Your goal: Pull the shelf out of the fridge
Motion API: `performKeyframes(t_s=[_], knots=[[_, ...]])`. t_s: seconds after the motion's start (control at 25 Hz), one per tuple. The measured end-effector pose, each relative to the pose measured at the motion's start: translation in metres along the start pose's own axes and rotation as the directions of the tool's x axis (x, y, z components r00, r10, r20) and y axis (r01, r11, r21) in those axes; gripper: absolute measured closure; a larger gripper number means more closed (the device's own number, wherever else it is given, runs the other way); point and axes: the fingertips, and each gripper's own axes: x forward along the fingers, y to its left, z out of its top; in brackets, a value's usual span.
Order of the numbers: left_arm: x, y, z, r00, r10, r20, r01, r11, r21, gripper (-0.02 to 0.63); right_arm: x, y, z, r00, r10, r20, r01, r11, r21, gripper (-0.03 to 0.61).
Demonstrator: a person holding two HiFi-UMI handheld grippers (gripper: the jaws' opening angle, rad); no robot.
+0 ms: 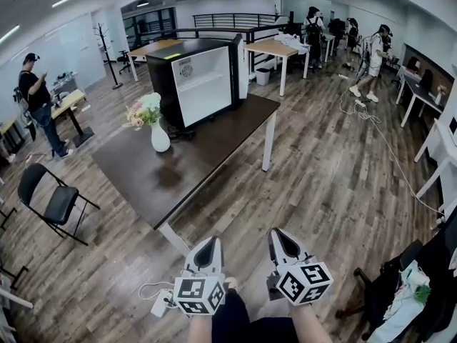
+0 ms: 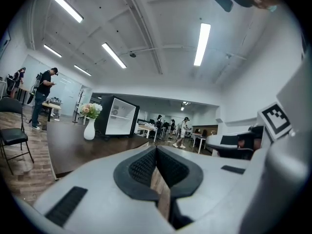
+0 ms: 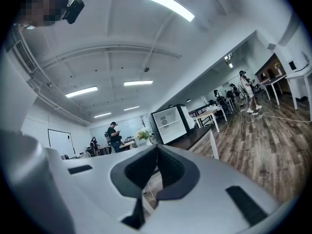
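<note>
Left gripper (image 1: pixel 209 246), right gripper (image 1: pixel 280 240) pressed together, empty, level, well back from open fridge (image 1: pixel 166 84); shelf (image 1: pixel 206 86) untouched, likely pre-approach stance

A black mini fridge (image 1: pixel 163 77) stands upright at the far end of the dark table (image 1: pixel 164 181), door (image 1: pixel 240 66) swung open. Its white shelf (image 1: pixel 206 84) sits level inside, mid-height.

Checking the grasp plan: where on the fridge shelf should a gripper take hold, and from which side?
Probably the shelf by its front edge, coming straight in through the open front of the fridge: it lies level across the white interior, walled at both sides and behind, so only that edge is free.
</note>
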Motion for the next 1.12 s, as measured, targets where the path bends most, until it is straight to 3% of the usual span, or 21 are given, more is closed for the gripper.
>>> performKeyframes(t_s=[1.12], knots=[[0.17, 0.141, 0.062, 0.999, -0.04, -0.006, 0.04, 0.999, 0.021, 0.609, 0.217, -0.025, 0.027, 0.998, -0.054, -0.013, 0.054, 0.999, 0.007, 0.586]])
